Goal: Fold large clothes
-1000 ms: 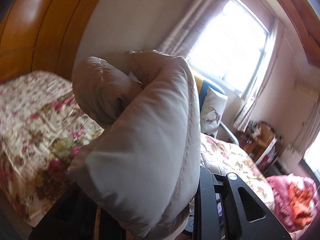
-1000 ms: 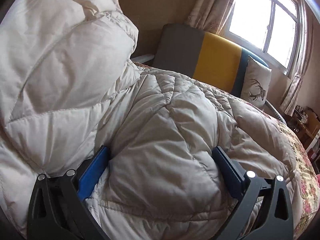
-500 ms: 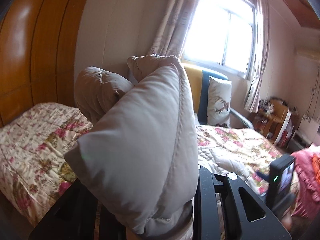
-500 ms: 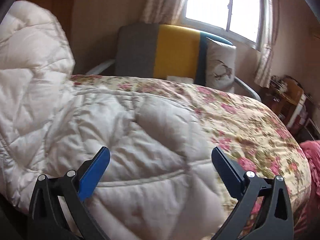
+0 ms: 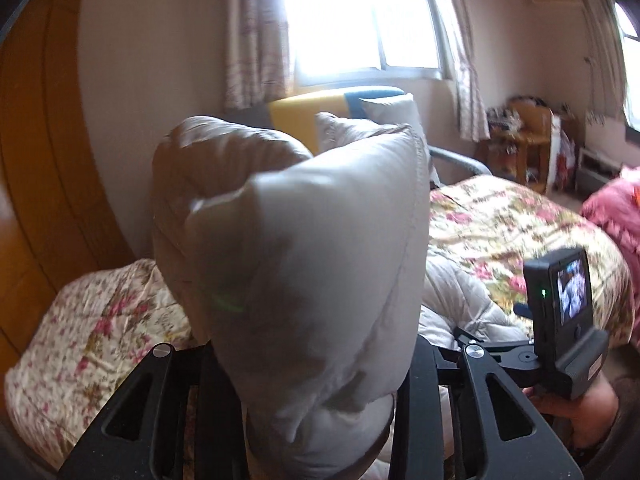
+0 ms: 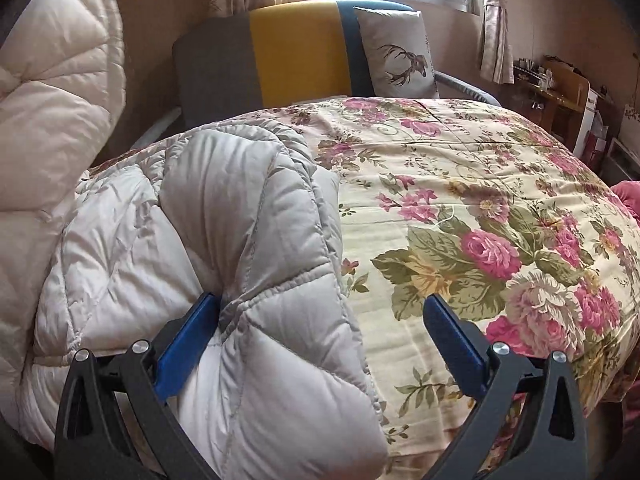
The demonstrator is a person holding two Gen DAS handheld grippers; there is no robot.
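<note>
A puffy beige quilted jacket (image 5: 304,248) stands bunched up between the black fingers of my left gripper (image 5: 312,360). Its jaws are opening, and the fold still fills the gap and touches both sides. The rest of the jacket (image 6: 168,248) lies on the left part of the floral bedspread (image 6: 480,184), with one padded part raised at the far left (image 6: 52,92). My right gripper (image 6: 320,340) is open over the jacket's right edge. Its left blue pad (image 6: 188,340) rests against the quilting; the right pad (image 6: 452,340) is over bare bedspread. A hand (image 5: 580,404) holds the right gripper's camera unit (image 5: 560,304).
A grey, yellow and blue chair (image 6: 288,52) with a deer cushion (image 6: 400,56) stands behind the bed under the window (image 5: 360,16). A wooden headboard (image 5: 36,168) is at the left. Pink bedding (image 5: 616,208) and a cluttered wooden shelf (image 6: 560,92) are at the right.
The left view has swung right with the jacket fold still between its fingers, and the right gripper's camera has come into view. The right gripper has slid right to the jacket's edge.
</note>
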